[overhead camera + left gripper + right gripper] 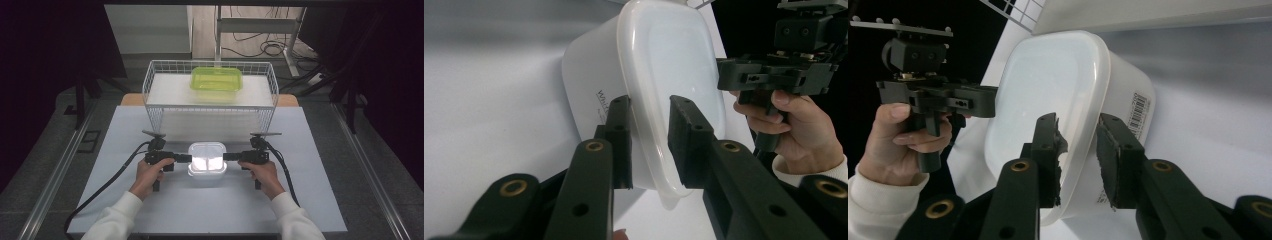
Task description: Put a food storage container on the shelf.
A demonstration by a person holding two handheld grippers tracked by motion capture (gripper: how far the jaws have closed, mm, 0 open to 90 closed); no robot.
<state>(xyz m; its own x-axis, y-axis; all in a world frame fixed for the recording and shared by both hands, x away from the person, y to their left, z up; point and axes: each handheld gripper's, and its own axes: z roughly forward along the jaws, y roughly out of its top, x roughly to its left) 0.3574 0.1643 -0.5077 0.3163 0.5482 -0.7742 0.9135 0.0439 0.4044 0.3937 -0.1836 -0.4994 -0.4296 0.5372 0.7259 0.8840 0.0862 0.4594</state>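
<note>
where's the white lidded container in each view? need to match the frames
High view: white lidded container, lower centre, between both grippers.
Left gripper view: container upper centre, its rim between the jaws.
Right gripper view: container centre, its rim between the jaws.
Shared landmark: wire basket behind it.

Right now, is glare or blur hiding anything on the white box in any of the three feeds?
High view: the white box has its lid blown out by glare, its edges lost; the green container in the wire basket reads fine. Left gripper view: soft, even light, and the print on the box wall is too blurred to read. Right gripper view: the barcode label is fairly sharp.
</note>
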